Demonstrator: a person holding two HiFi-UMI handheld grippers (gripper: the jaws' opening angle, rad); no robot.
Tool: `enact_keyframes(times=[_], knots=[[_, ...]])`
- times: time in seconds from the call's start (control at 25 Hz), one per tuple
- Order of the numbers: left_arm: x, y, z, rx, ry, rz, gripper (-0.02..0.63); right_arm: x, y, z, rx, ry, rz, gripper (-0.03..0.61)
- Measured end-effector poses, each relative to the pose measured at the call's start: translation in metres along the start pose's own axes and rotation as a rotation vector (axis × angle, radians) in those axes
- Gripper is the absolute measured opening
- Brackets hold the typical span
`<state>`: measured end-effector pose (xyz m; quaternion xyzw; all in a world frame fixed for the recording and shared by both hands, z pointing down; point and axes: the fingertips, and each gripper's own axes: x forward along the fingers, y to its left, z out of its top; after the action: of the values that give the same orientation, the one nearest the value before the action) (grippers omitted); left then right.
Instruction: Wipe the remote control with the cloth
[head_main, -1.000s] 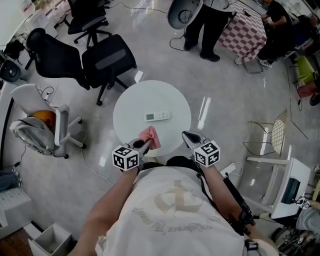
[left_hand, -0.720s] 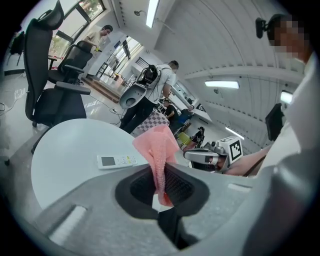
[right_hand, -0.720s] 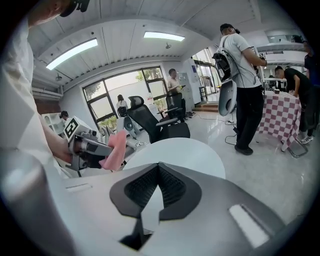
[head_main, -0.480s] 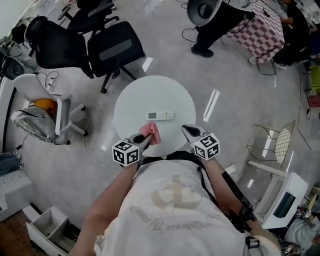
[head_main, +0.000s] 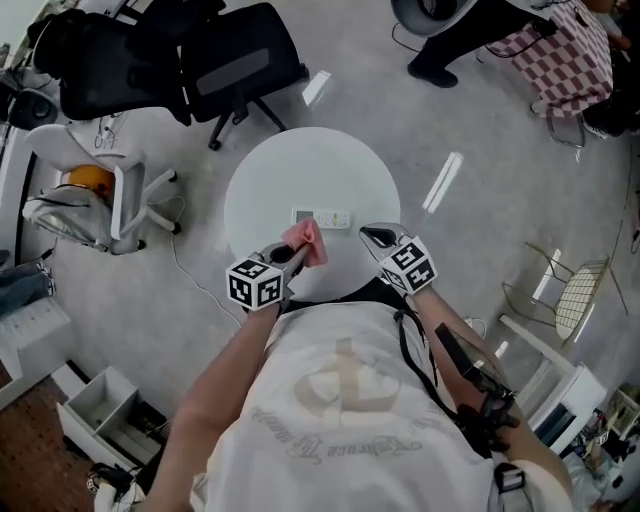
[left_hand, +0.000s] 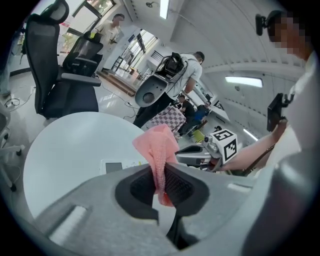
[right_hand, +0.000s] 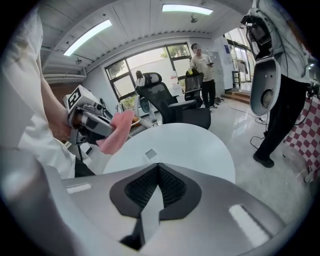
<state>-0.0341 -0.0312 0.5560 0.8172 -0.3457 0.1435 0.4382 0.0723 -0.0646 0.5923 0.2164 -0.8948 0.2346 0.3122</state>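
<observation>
A white remote control (head_main: 321, 217) with a small dark screen lies near the middle of the round white table (head_main: 350, 170); the left gripper view shows the remote (left_hand: 122, 165) just beyond the jaws. My left gripper (head_main: 296, 250) is shut on a pink cloth (head_main: 306, 241), which sticks up between its pads (left_hand: 159, 150) above the table's near edge. My right gripper (head_main: 374, 237) hangs to the right of the cloth, shut with nothing between its jaws. In the right gripper view the remote (right_hand: 150, 154) shows small, and the cloth (right_hand: 116, 131) is at the left.
Black office chairs (head_main: 235, 62) stand beyond the table, and a white chair (head_main: 105, 190) with an orange thing on it at the left. A person (head_main: 460, 35) stands at the far right beside a checkered table (head_main: 570, 45). A wire chair (head_main: 570, 290) is at the right.
Both grippers have moved forward and down toward the table. The cloth is now closer to the remote. The view has shifted, so the table sits higher in the frame.
</observation>
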Motion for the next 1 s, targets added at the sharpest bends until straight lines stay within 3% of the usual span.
enact_keyframes(times=[0.48,0.64,0.84,1.0], knots=[[0.030,0.016,-0.009,-0.073,0.043,0.066,0.018,0.036,-0.014,-0.024,-0.283,0.194,0.087,0.010],[0.040,0.016,-0.011,-0.085,0.060,0.071,0.018,0.046,-0.017,-0.031,-0.347,0.228,0.099,0.067],[0.050,0.019,-0.020,-0.090,0.095,0.078,0.018,0.063,-0.022,-0.046,-0.422,0.279,0.120,0.187],[0.056,0.017,-0.020,-0.088,0.112,0.072,0.018,0.070,-0.020,-0.049,-0.499,0.284,0.155,0.233]])
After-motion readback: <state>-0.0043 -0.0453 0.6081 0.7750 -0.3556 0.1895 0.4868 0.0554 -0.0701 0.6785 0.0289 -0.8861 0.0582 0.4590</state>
